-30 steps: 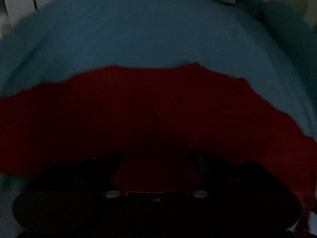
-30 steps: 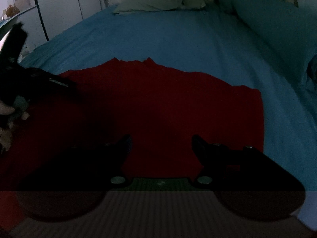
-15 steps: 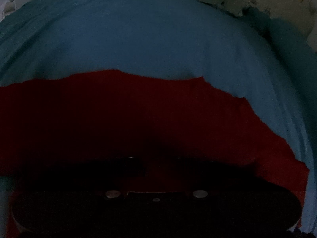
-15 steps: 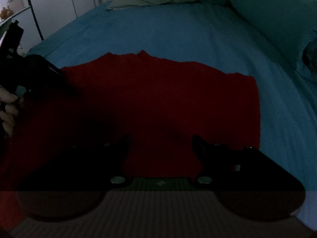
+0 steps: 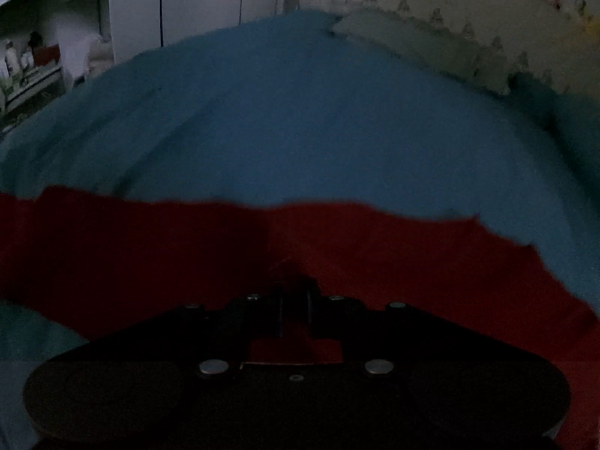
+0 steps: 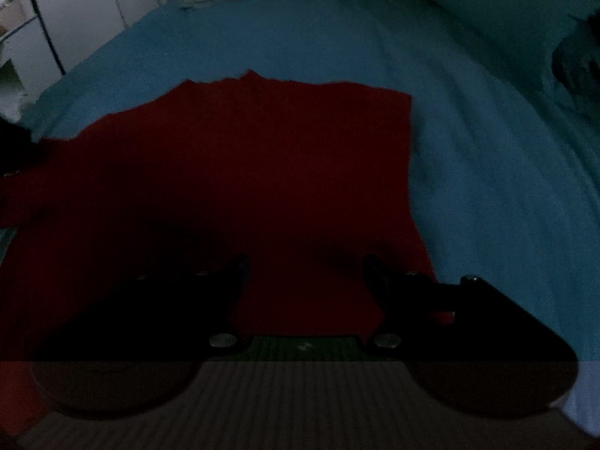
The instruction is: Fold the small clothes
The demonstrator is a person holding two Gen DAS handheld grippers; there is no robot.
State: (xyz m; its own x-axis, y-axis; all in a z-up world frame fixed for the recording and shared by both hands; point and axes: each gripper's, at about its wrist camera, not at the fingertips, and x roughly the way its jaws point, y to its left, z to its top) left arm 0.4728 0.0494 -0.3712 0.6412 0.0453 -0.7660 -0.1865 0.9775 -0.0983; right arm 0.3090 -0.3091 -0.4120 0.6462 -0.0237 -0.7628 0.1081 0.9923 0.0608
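Note:
A red garment (image 6: 243, 172) lies spread on a blue bedsheet (image 6: 468, 157); it also shows in the left wrist view (image 5: 393, 262). My left gripper (image 5: 294, 300) is shut on a pinched fold of the red garment near its left part, and the cloth peaks up between the fingers. My right gripper (image 6: 305, 266) is open, its two fingers wide apart over the garment's near edge, close to its right side. The scene is very dark.
The blue sheet (image 5: 300, 120) covers the whole bed. Pale pillows (image 5: 420, 48) lie at the headboard and a teal bolster (image 6: 506, 3) lies at the right. White cupboards (image 6: 86, 11) and shelves (image 5: 33, 56) stand left of the bed.
My left gripper has closed on the red cloth and tilted up, so the room behind the bed shows. My right gripper has moved slightly closer over the garment and stays open.

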